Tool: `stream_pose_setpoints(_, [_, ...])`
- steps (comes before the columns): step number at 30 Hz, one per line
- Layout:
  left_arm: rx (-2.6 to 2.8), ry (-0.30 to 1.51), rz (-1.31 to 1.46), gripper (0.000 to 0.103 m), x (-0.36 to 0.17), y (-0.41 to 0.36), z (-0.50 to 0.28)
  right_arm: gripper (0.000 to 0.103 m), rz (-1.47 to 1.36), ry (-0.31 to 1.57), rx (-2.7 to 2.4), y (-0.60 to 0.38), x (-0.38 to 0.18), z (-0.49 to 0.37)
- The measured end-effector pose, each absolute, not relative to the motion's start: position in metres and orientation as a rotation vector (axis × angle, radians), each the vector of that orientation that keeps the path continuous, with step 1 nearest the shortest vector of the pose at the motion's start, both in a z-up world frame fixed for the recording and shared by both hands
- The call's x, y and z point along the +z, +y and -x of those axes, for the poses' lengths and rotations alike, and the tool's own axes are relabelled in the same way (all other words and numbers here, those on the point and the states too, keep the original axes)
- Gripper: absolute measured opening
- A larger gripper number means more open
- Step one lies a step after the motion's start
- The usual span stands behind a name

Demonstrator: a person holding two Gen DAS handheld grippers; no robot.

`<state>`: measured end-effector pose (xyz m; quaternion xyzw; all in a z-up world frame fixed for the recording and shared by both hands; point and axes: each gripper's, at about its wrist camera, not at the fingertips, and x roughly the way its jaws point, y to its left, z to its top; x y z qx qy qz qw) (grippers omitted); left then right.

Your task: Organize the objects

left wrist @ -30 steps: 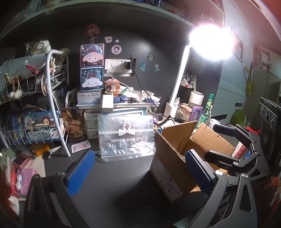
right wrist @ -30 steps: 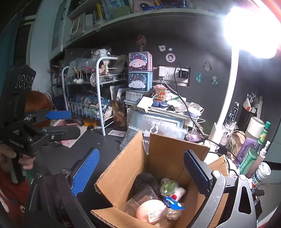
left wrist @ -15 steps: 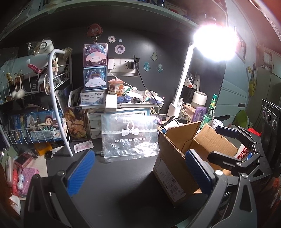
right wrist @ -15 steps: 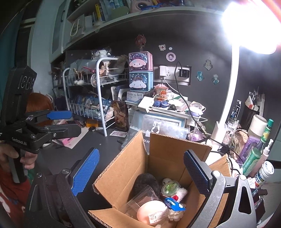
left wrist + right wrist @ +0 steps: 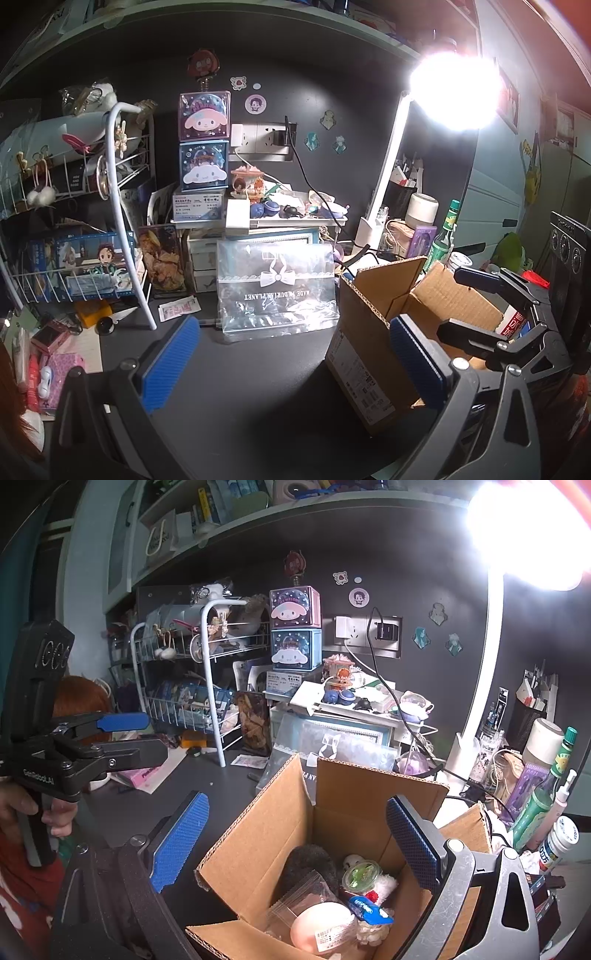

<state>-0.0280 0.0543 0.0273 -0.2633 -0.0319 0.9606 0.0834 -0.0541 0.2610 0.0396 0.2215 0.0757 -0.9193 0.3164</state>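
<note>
An open cardboard box [image 5: 258, 842] stands on the dark desk and holds several small items: a dark fuzzy thing [image 5: 310, 864], a pink egg-shaped item [image 5: 321, 926], a green-lidded cup [image 5: 360, 873] and a small blue packet [image 5: 369, 910]. My right gripper [image 5: 295, 845] is open and empty above the box. My left gripper [image 5: 291, 365] is open and empty over the desk, left of the box [image 5: 369, 354]. A clear plastic bag with a bow print [image 5: 277, 291] leans upright behind it. Each gripper shows in the other's view, the left [image 5: 125, 738] and the right [image 5: 476, 306].
A white wire rack [image 5: 74, 229] full of items stands at the left. Stacked character boxes [image 5: 203, 147] and a cluttered small shelf [image 5: 291, 218] are at the back. A bright lamp [image 5: 454, 92], bottles [image 5: 543, 797] and cables crowd the right. Papers and pink items [image 5: 55, 354] lie at the desk's left.
The left wrist view has shifted slightly, so the bag and box sit a little further right and nearer. The right gripper stays above the box. Both stay open.
</note>
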Motion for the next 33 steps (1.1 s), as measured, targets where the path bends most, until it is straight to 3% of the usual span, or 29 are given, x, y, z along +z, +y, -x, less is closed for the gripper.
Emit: stream_pose_setpoints(33, [2.886,-0.098,0.784,0.102,0.0253,0.0525,0.0271,0.097,-0.588,0.186,-2.426,0.254,0.0372,0.0498])
